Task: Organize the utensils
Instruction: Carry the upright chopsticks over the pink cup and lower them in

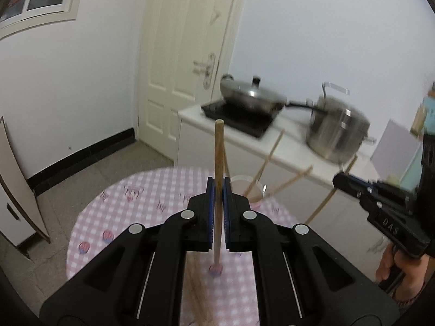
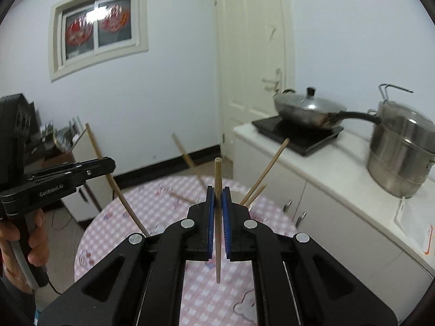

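My left gripper (image 1: 218,187) is shut on a wooden chopstick (image 1: 218,168) held upright above the pink checked table (image 1: 130,203). My right gripper (image 2: 218,193) is shut on another upright wooden chopstick (image 2: 218,217). A clear glass cup (image 1: 248,190) stands on the table just behind the left fingers, with several chopsticks (image 1: 267,160) leaning out of it. In the right wrist view the cup is hidden behind my fingers; only the leaning chopsticks (image 2: 267,167) show. The right gripper also shows in the left wrist view (image 1: 338,180), and the left gripper in the right wrist view (image 2: 110,164).
A white counter (image 1: 288,141) behind the table carries a black hob with a lidded wok (image 1: 252,96) and a steel pot (image 1: 337,130). A cream door (image 1: 185,54) stands behind it. More chopsticks (image 1: 199,293) lie on the table near me. A low cabinet (image 2: 81,146) is at left.
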Tool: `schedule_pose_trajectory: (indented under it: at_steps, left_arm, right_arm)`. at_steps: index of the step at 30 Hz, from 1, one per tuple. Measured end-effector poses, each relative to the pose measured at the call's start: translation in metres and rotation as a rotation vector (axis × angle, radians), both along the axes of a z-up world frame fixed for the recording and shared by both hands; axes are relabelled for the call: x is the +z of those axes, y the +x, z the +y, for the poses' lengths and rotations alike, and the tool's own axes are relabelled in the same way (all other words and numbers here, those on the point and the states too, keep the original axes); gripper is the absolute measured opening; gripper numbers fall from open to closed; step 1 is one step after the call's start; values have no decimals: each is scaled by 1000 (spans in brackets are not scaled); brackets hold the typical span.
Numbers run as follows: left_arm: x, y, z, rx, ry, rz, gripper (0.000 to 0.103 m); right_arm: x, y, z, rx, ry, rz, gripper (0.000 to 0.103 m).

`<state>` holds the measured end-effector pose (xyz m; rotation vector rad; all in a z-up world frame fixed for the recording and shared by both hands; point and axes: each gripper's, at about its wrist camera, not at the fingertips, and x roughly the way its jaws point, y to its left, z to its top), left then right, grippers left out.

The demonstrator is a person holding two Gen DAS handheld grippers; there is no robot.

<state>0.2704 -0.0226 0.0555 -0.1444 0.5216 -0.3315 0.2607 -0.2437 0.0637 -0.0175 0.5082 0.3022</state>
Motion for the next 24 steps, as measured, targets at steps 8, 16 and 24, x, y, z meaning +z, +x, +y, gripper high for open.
schedule_pose_trajectory:
  at_steps: [8,16,24]
  left_arm:
    - [24,20,-13,54,-88,-120,6]
    - [26,50,-18,102,-158,-170,6]
    - [12,71,-29,103,-189,-195,6]
  right_arm:
    - [21,13,-8,-28,66,-104,5]
    - [31,34,-4,-50,80,-187,4]
    - [16,61,-2,-57,78,-180,4]
